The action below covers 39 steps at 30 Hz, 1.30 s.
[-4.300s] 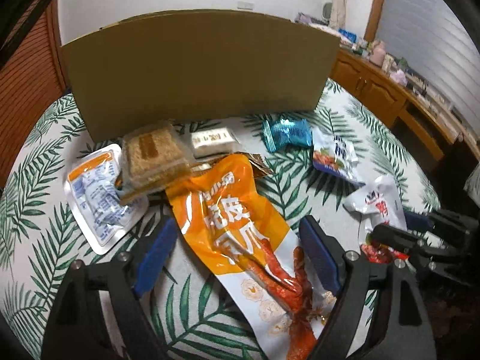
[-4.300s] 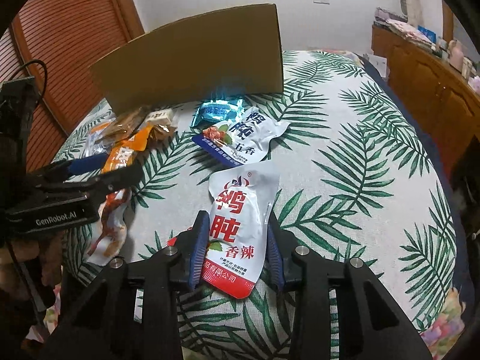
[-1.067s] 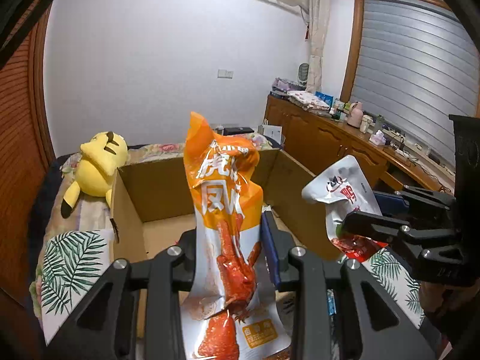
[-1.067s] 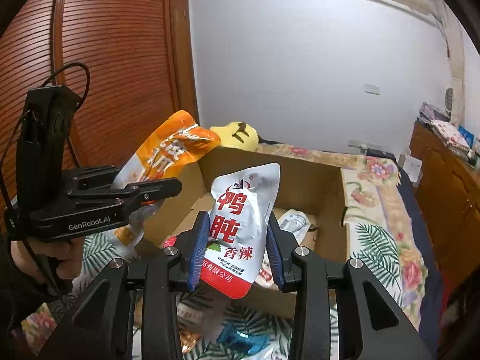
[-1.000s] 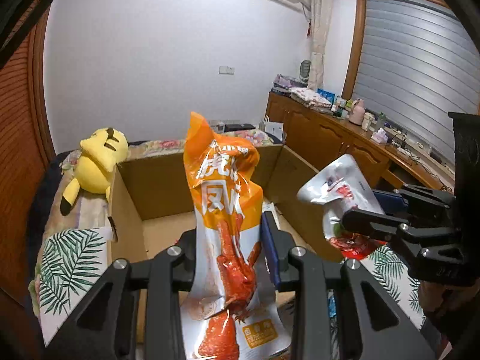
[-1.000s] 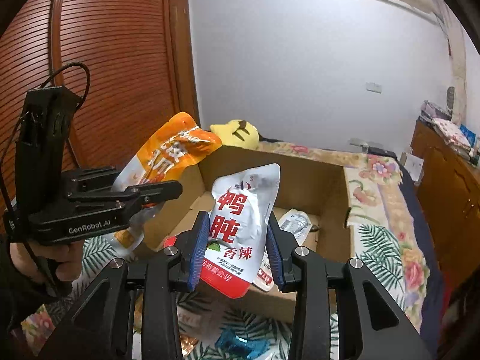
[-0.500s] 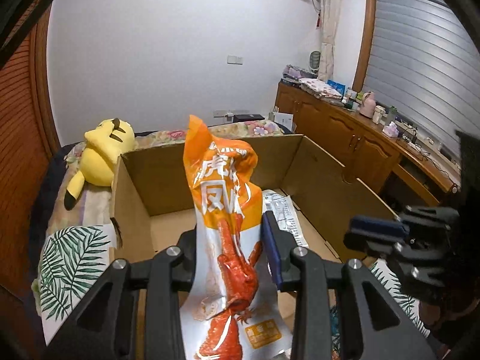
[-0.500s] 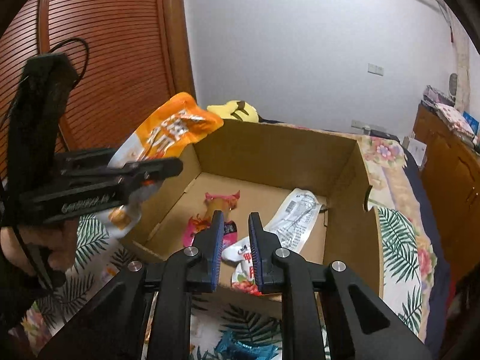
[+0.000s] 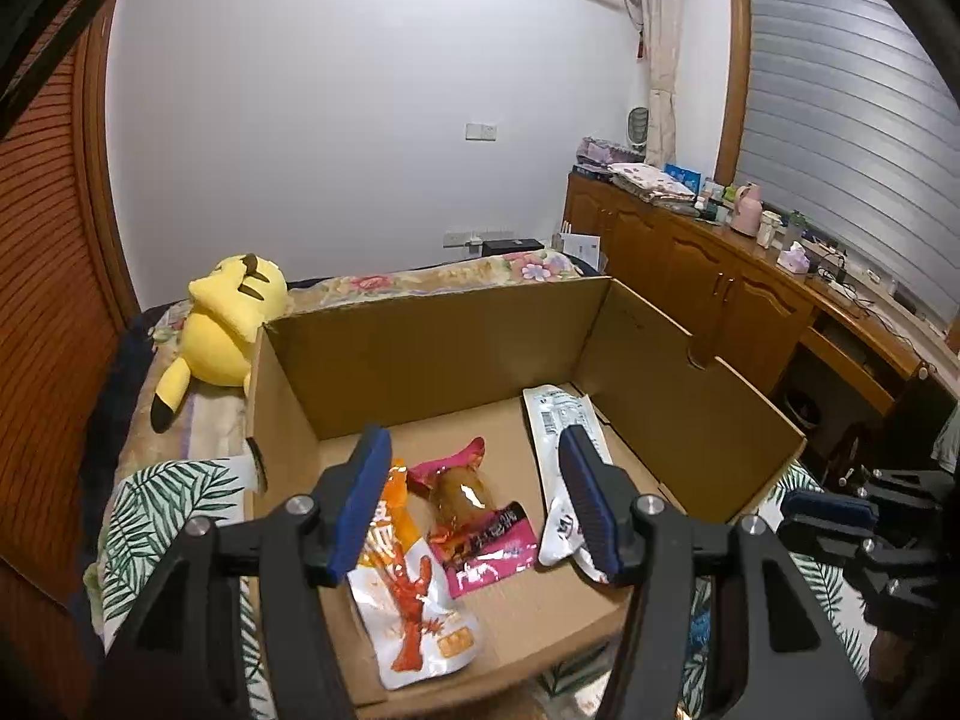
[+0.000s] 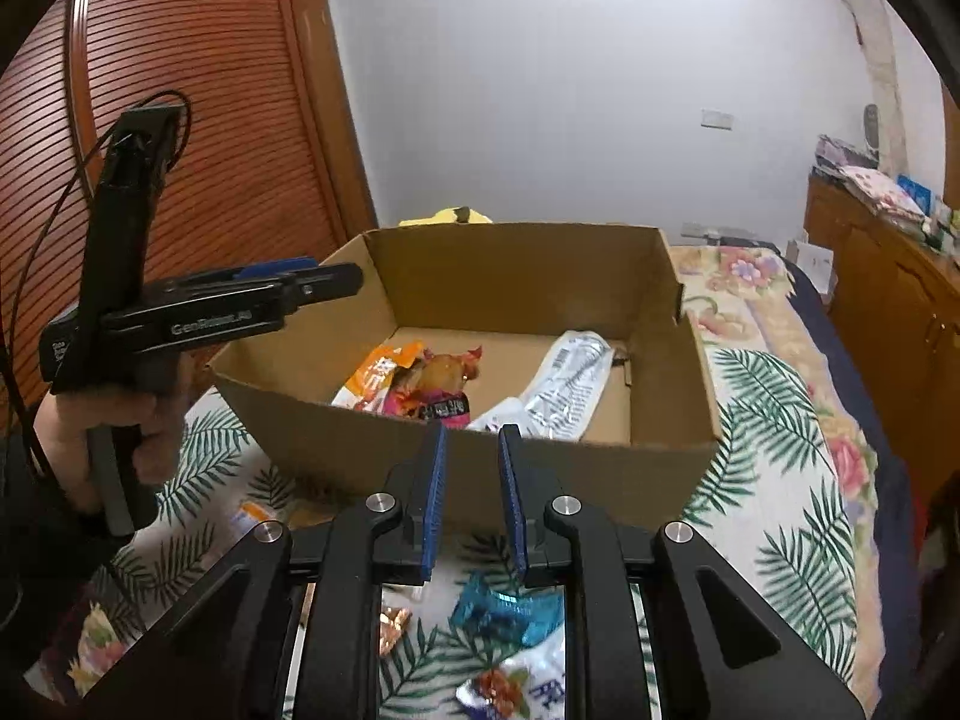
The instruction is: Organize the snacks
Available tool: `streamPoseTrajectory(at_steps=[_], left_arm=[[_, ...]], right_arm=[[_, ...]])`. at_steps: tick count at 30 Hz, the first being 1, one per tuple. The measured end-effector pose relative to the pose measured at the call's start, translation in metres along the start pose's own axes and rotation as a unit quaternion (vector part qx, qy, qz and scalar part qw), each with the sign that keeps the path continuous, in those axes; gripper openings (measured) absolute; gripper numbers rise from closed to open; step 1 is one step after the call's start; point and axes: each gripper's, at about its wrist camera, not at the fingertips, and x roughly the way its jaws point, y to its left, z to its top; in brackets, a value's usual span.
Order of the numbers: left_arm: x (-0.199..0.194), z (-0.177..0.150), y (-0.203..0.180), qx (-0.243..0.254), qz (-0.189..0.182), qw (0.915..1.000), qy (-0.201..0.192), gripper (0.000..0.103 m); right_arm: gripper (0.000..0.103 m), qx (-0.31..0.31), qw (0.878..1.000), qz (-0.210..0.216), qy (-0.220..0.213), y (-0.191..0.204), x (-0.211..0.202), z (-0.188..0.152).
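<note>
Left claw (image 9: 474, 504) just opened, empty, above orange snack pouch (image 9: 414, 612) in cardboard box (image 9: 690, 414); right claw (image 10: 471, 504) closed, empty.

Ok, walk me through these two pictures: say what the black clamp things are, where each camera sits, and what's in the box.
The clamps are hand-held grippers, one in each of a person's hands, each with a camera looking along its blue-padded fingers. In the left camera's view, the left gripper has just been opening, and nothing is clamped between its pads. Below it the cardboard box holds an orange packet, a pink packet and white pouches. The right camera's view shows the right gripper, shut and empty, before the box. A blue wrapper waits on the leaf-print cloth.
</note>
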Motion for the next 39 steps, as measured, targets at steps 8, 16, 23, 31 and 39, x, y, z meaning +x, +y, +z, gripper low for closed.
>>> streamPoseTrajectory(at_steps=[8, 16, 23, 31, 39], left_arm=[[-0.049, -0.02, -0.003, -0.008, -0.01, 0.9994, -0.031, 0.083], [-0.087, -0.056, -0.002, -0.03, -0.005, 0.999, -0.034, 0.092], [-0.087, -0.098, 0.004, -0.048, 0.027, 0.9985, -0.001, 0.093], [-0.073, -0.133, 0.005, -0.052, 0.039, 0.9972, 0.037, 0.093], [-0.055, -0.158, 0.014, -0.06, 0.052, 0.9933, 0.084, 0.093]], right_arm=[[0.032, 0.024, 1.0, -0.009, -0.004, -0.008, -0.027, -0.021], [0.057, 0.045, 0.998, -0.045, 0.02, -0.023, -0.034, -0.061], [0.058, 0.067, 0.994, -0.06, 0.062, -0.04, -0.02, -0.096], [0.063, 0.073, 0.99, -0.073, 0.096, -0.042, 0.006, -0.11], [0.073, 0.074, 0.988, -0.079, 0.114, -0.043, 0.024, -0.113]])
